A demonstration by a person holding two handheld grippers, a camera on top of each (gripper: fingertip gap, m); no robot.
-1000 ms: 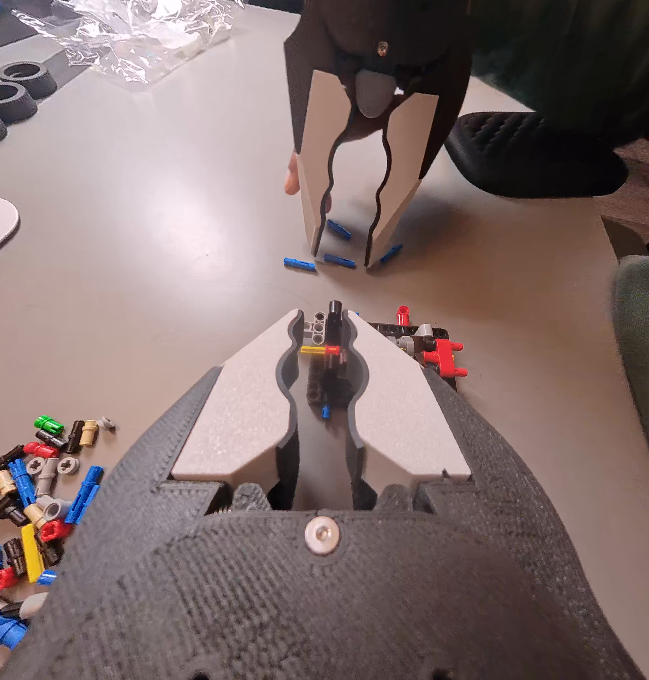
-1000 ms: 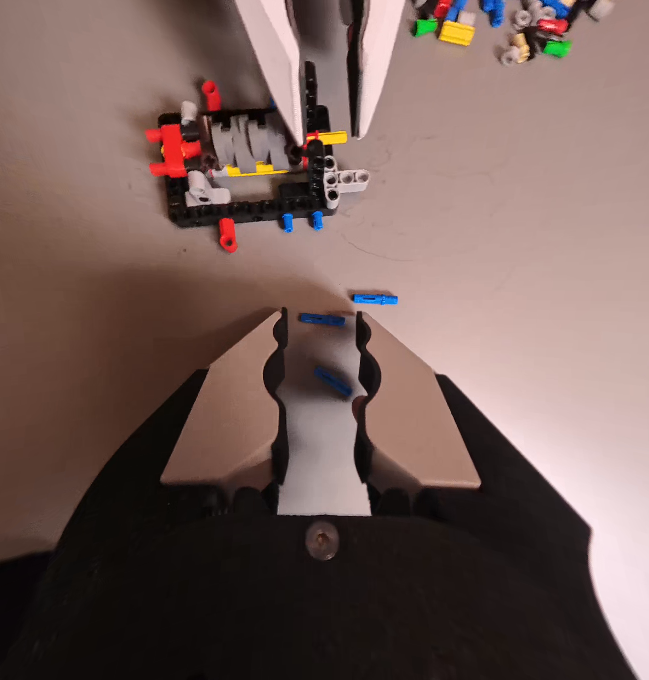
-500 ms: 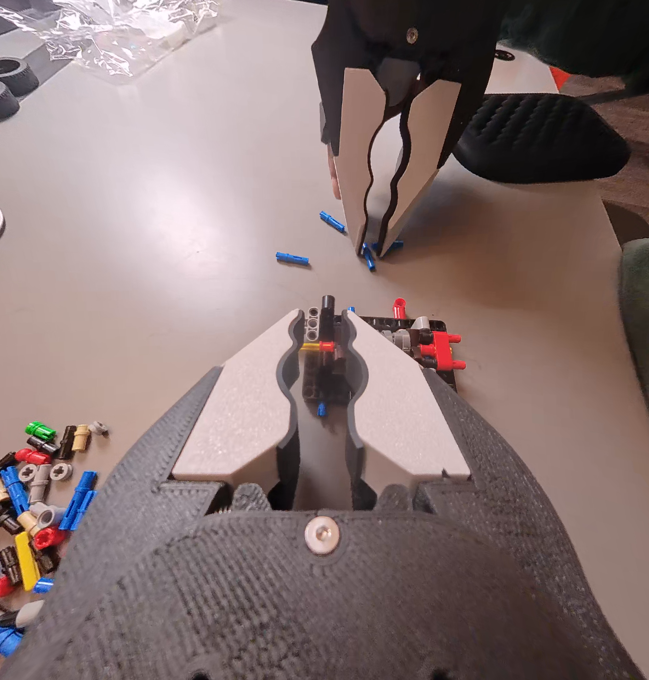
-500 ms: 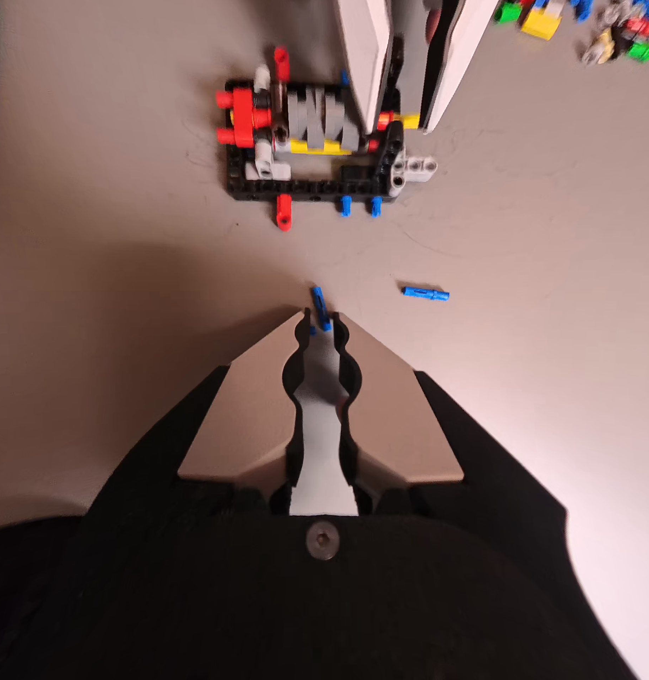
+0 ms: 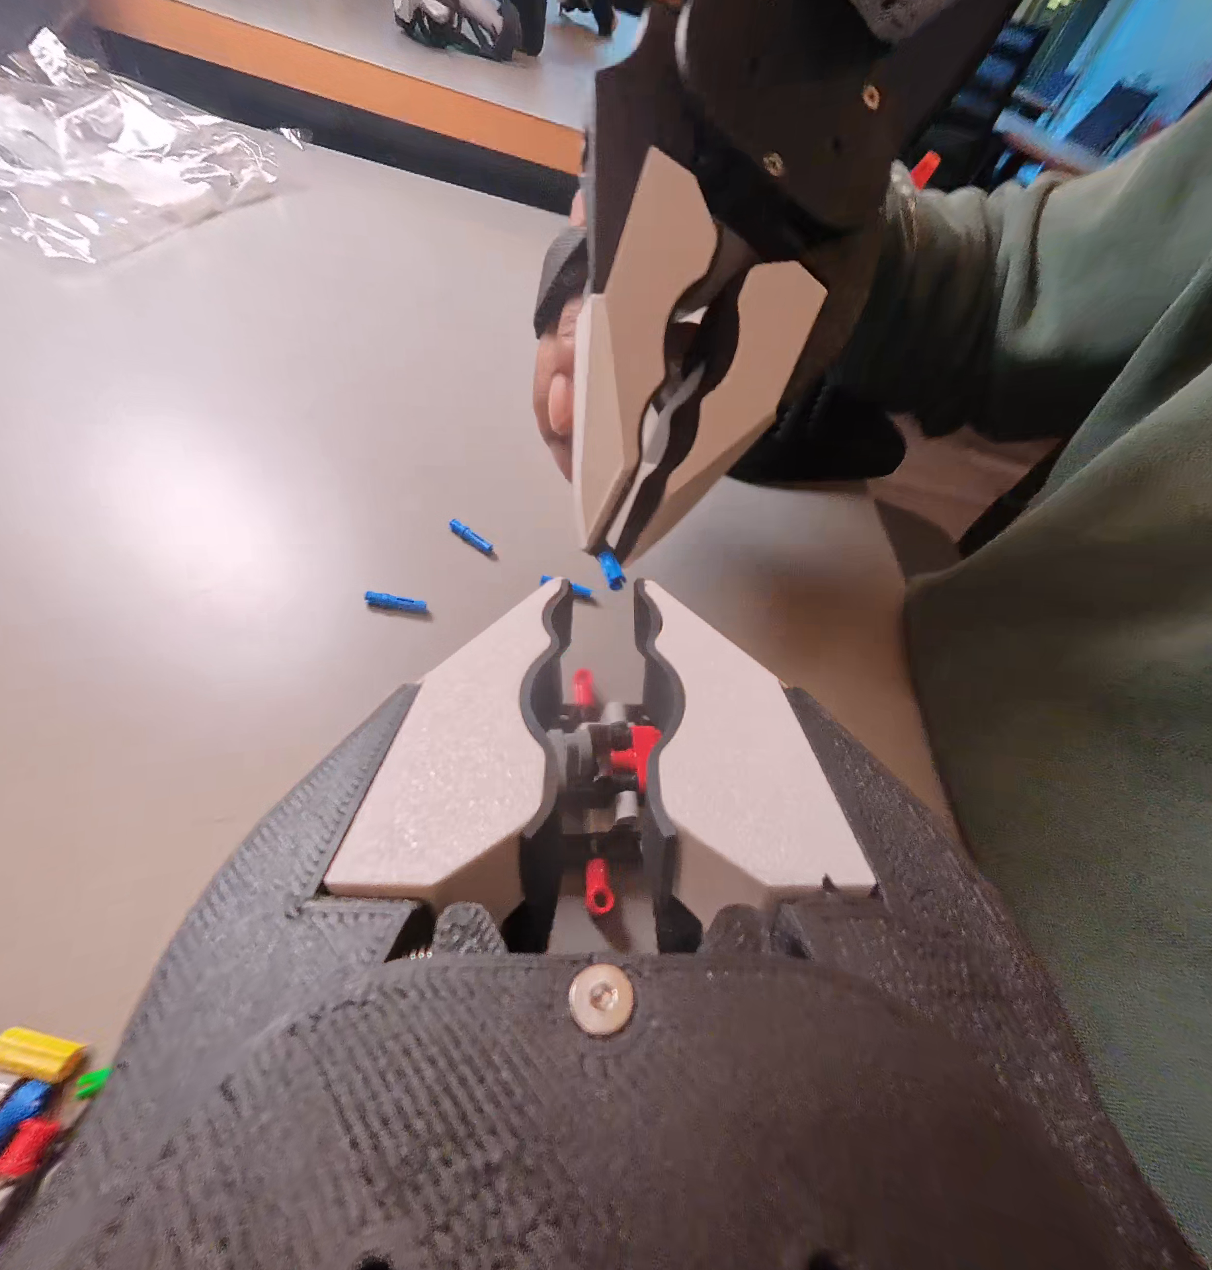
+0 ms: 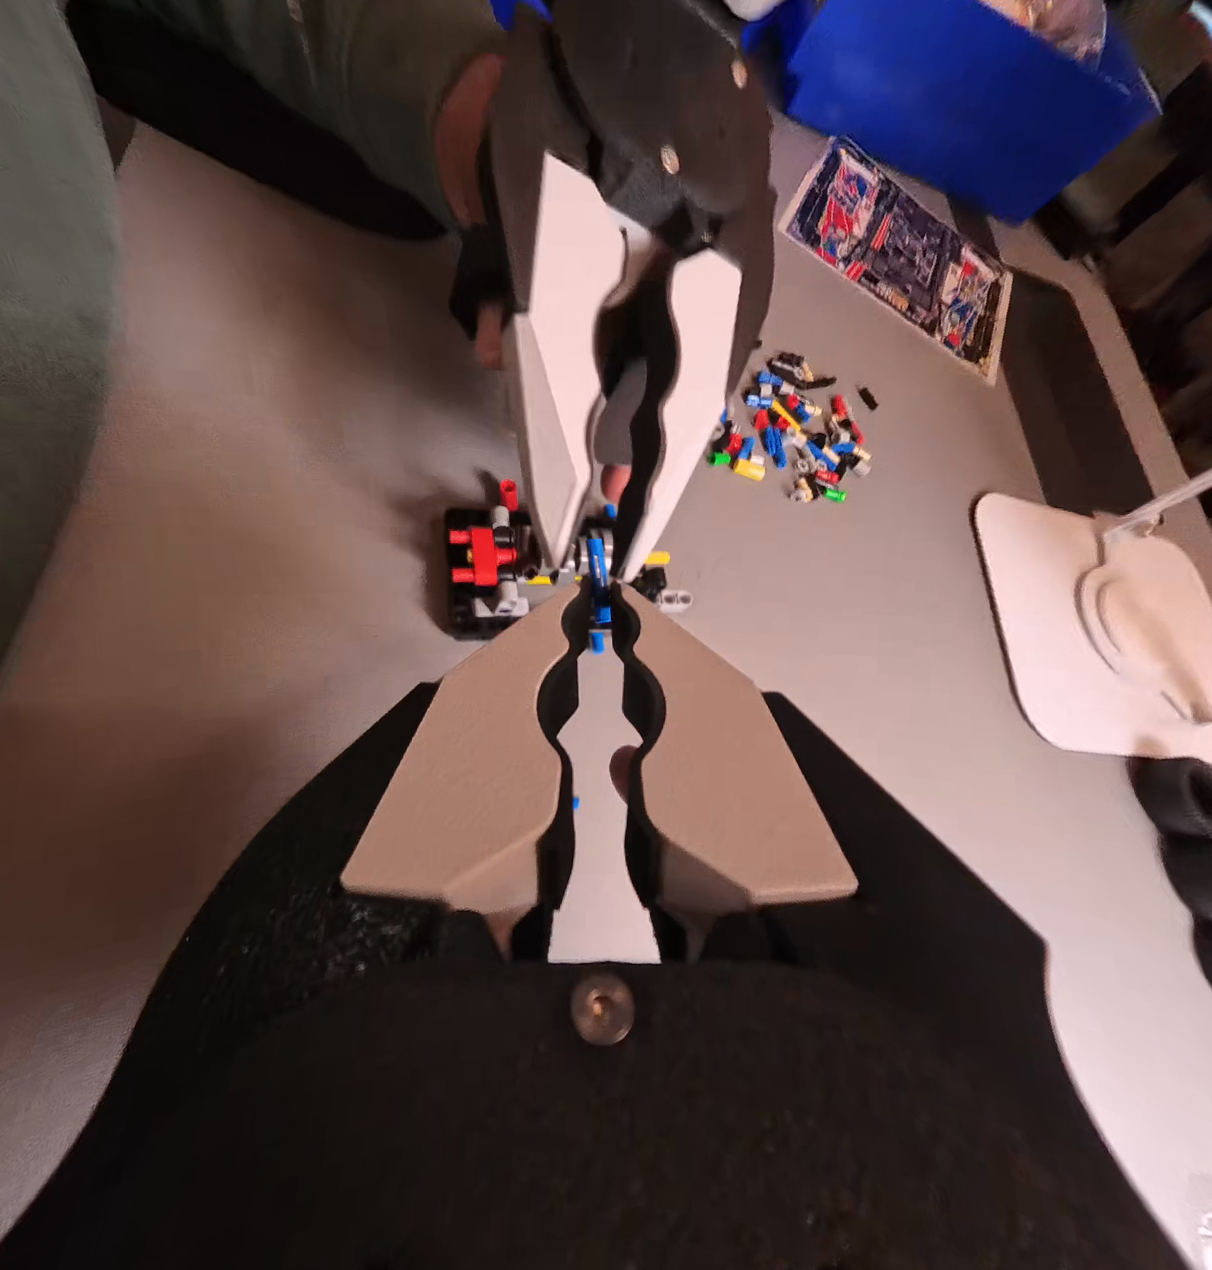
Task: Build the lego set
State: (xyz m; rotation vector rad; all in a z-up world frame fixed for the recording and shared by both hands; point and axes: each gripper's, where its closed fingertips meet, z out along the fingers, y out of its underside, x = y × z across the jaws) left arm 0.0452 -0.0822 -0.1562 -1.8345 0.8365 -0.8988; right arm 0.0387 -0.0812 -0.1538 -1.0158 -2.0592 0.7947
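Note:
The partly built lego assembly (image 6: 483,560), a black frame with red, grey and yellow parts, lies on the grey table (image 5: 211,412). My right gripper (image 6: 597,601) is shut on a blue pin (image 6: 596,605) and holds it in the air over the assembly. In the left wrist view the right gripper (image 5: 606,550) comes down from above with the pin (image 5: 608,570) poking out of its tips. My left gripper (image 5: 601,587) is open a small gap, its tips just under that pin. The assembly (image 5: 603,756) shows below through the gap. Whether the left fingers touch it is unclear.
Three loose blue pins (image 5: 395,603) lie on the table ahead. A pile of small parts (image 6: 788,433), a booklet (image 6: 898,254), a blue bin (image 6: 953,103), a white stand base (image 6: 1104,632) and black tyres (image 6: 1194,825) are at the right. A plastic bag (image 5: 94,165) lies far left. A green sleeve (image 5: 1070,618) fills the right. My left and right fingertips are right by each other.
My right gripper has closed on a blue pin, lifted it off the table and carried it over the assembly. My left gripper has tilted up and shifted toward the assembly's red end.

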